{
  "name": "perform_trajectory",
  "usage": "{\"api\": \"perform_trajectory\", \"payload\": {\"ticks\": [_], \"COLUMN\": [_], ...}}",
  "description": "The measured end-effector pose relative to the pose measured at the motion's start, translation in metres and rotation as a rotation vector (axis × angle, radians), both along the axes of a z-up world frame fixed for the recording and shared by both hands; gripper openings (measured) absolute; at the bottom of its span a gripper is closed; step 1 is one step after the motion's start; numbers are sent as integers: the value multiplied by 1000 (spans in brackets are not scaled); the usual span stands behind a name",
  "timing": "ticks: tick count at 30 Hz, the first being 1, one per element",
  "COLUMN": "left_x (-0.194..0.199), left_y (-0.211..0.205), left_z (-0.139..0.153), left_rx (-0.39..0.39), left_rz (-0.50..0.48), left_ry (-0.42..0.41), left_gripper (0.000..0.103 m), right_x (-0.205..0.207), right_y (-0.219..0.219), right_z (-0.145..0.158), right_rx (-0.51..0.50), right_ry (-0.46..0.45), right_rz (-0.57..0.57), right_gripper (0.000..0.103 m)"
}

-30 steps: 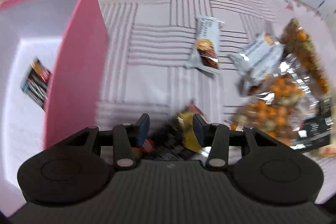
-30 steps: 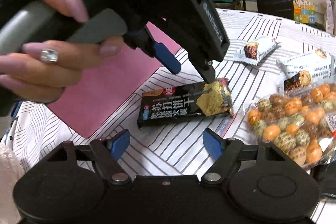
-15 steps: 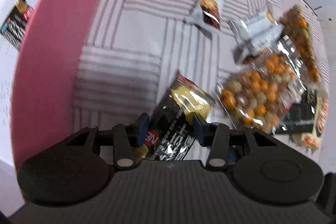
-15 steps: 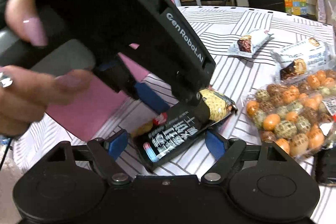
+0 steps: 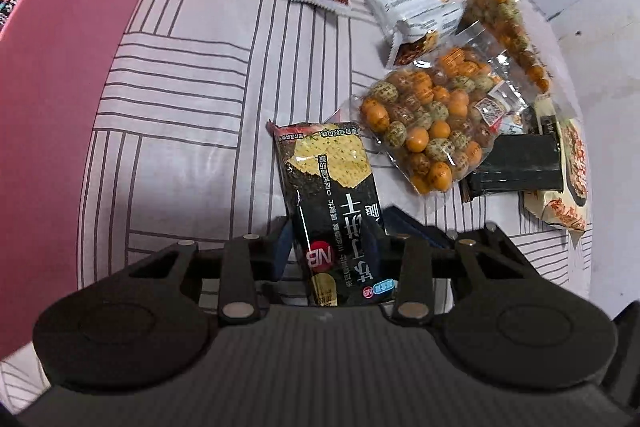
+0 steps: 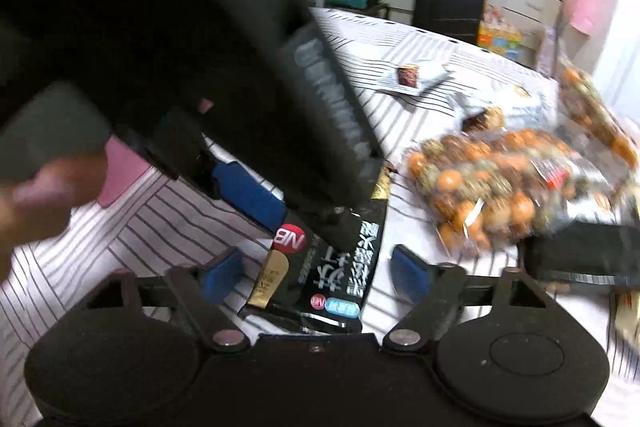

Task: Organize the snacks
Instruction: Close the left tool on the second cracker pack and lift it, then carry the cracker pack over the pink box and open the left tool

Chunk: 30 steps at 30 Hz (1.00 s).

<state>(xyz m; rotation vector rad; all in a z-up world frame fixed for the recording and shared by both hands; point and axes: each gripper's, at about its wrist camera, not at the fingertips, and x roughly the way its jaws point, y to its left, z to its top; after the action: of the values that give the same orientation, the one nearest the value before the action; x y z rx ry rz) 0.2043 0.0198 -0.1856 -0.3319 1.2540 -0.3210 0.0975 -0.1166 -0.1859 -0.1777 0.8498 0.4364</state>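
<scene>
The black glossy cracker packet with a yellow cracker picture (image 5: 332, 203) is held at its near end by the left claw (image 5: 329, 247), whose blue pads are pressed on both long edges. The right claw (image 6: 316, 273) is spread wide around the same packet, which it does not seem to touch. The grip is best kept firm but not crushing, since crackers probably break easily. The packet should be raised level before it is carried left over the pink box wall (image 5: 60, 87). Farther on, the clear bag of orange and green coated nuts (image 5: 436, 119) lies on the striped worktop (image 5: 192, 99).
</scene>
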Motion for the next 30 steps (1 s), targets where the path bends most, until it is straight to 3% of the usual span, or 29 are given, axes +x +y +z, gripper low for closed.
{"api": "perform_trajectory", "payload": {"ticks": [2, 7, 12, 20, 25, 30], "left_x": [-7, -20, -30, -46, -63, -85], "left_y": [1, -3, -7, -7, -9, -6], "left_z": [-3, -4, 2, 12, 28, 50], "left_rx": [-9, 4, 34, 12, 35, 41], "left_rz": [0, 7, 5, 10, -1, -12], "left_ry": [-43, -116, -118, -60, -45, -76], "left_gripper": [36, 36, 36, 36, 37, 37], "right_x": [-3, -5, -3, -12, -20, -29], "right_y": [-7, -14, -23, -21, -25, -32], "right_z": [0, 2, 11, 27, 43, 62], "right_rx": [40, 57, 66, 64, 99, 109], "right_ry": [-1, 1, 45, 116, 179, 175], "right_rz": [-18, -29, -32, -21, -7, 23], "right_gripper": [60, 55, 55, 55, 55, 55]}}
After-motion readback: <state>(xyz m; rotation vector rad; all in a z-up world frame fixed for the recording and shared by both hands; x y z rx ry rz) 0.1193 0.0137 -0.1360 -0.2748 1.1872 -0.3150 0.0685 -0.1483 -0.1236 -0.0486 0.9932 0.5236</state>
